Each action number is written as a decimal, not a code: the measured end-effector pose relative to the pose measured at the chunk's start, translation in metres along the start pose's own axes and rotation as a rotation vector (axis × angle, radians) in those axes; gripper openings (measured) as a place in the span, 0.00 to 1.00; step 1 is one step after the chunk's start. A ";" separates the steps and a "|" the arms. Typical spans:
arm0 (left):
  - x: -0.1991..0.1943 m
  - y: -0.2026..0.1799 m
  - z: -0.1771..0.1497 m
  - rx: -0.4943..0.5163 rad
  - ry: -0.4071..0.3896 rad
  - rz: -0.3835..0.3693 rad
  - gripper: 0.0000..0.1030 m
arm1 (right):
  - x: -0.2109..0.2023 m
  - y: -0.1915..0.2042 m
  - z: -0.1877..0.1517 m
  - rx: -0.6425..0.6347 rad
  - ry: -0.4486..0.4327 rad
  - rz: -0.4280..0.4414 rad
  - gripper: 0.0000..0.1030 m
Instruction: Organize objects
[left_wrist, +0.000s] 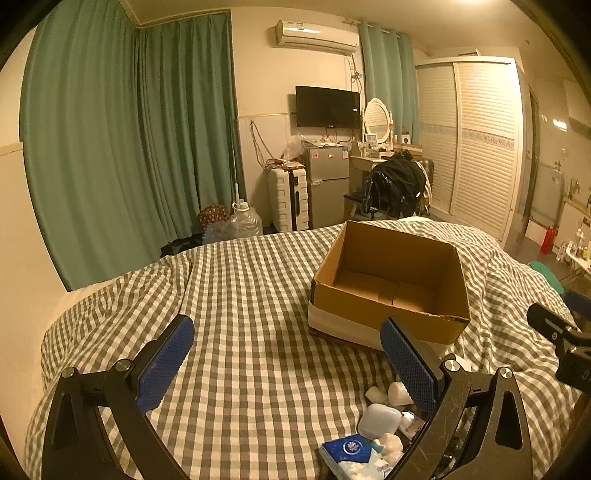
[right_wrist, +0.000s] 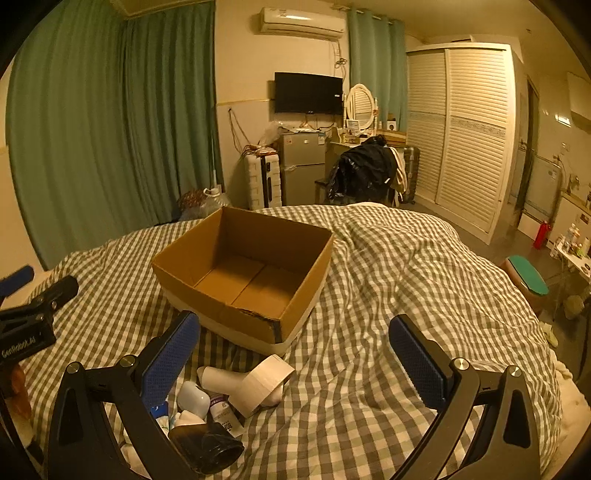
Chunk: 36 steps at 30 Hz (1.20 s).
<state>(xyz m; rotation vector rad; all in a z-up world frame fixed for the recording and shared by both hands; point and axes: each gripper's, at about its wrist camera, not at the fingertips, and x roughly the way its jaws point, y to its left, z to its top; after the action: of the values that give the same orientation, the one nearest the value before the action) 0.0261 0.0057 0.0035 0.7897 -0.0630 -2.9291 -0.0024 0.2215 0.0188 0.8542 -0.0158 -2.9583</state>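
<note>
An open, empty cardboard box (left_wrist: 388, 284) (right_wrist: 243, 273) stands on the checked bed. Near its front lies a small pile: a blue tissue pack (left_wrist: 349, 452), a pale earbud case (left_wrist: 378, 421) (right_wrist: 194, 397), a white hair dryer (right_wrist: 251, 384), a small labelled bottle (right_wrist: 223, 410) and a dark brown bottle (right_wrist: 207, 445) on its side. My left gripper (left_wrist: 288, 363) is open and empty, left of the pile. My right gripper (right_wrist: 295, 363) is open and empty, right of the pile and in front of the box. Each gripper's body shows at the edge of the other's view.
The checked duvet (left_wrist: 240, 295) is rumpled, with folds to the right of the box (right_wrist: 406, 266). Beyond the bed are green curtains (left_wrist: 129, 147), a white suitcase, a small fridge (left_wrist: 327, 184), a chair with a dark jacket and a white wardrobe.
</note>
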 end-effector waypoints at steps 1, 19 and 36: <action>-0.001 -0.001 -0.002 0.002 0.003 0.004 1.00 | -0.002 -0.002 0.000 0.003 -0.001 0.004 1.00; 0.011 -0.003 -0.034 0.005 0.107 -0.026 1.00 | -0.005 0.008 -0.012 -0.057 0.019 0.020 0.99; 0.071 -0.041 -0.108 0.144 0.398 -0.129 1.00 | 0.096 0.017 -0.054 -0.066 0.324 0.083 0.83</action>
<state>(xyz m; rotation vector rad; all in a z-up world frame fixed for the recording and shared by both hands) 0.0151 0.0375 -0.1279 1.4316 -0.1970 -2.8428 -0.0535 0.1993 -0.0779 1.2767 0.0600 -2.6926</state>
